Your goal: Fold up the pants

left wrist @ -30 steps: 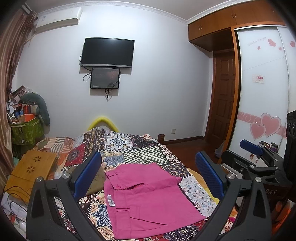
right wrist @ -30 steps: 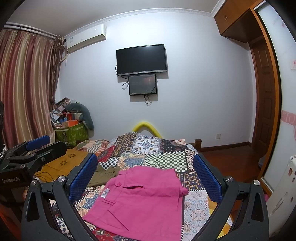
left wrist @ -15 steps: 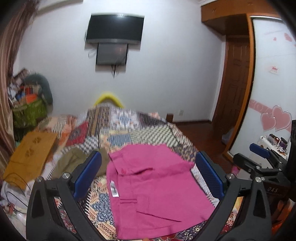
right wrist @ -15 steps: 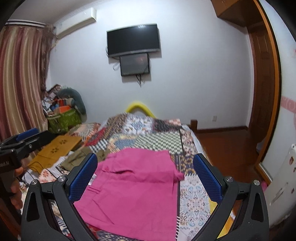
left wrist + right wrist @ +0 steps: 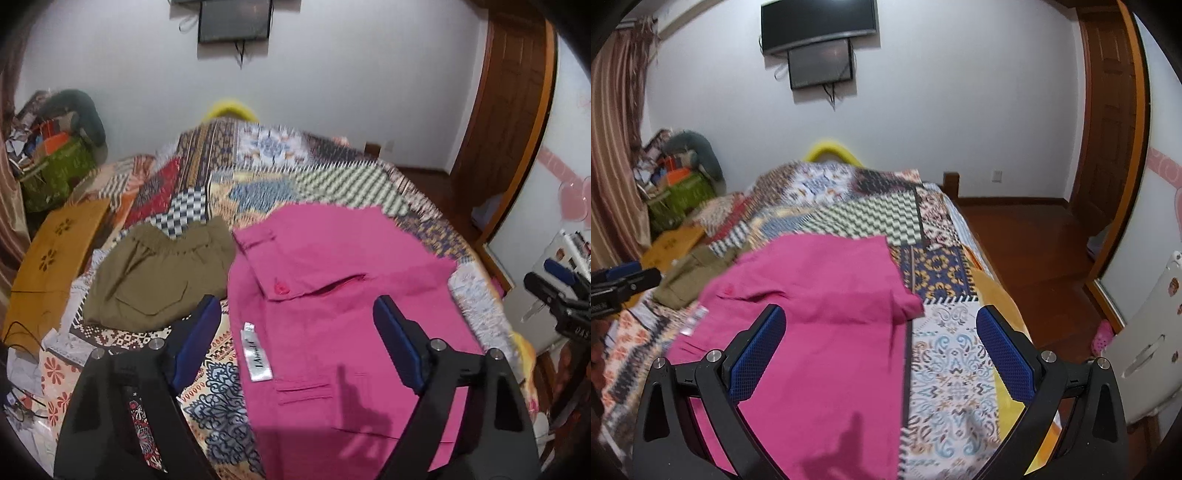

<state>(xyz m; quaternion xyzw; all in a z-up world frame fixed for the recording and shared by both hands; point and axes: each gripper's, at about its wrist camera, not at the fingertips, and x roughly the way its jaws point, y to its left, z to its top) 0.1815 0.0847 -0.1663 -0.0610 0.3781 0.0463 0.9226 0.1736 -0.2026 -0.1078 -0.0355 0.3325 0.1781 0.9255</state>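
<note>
Pink pants (image 5: 332, 295) lie partly folded on the patchwork bed (image 5: 258, 173), with a white label (image 5: 255, 350) near their left edge. They also show in the right wrist view (image 5: 820, 314). My left gripper (image 5: 295, 332) is open and empty, hovering above the pants' left half. My right gripper (image 5: 881, 339) is open and empty, above the pants' right edge. The right gripper shows at the far right of the left wrist view (image 5: 557, 288), and the left gripper at the far left of the right wrist view (image 5: 624, 280).
Olive-green shorts (image 5: 159, 273) lie folded left of the pink pants. A wooden lap tray (image 5: 55, 254) sits at the bed's left edge. A cluttered green basket (image 5: 51, 173) stands in the corner. Wooden floor (image 5: 1034, 251) and a door (image 5: 1108, 110) are right of the bed.
Both grippers have tilted down and moved forward over the bed, so the pink pants fill more of each view. Both stay open and empty.
</note>
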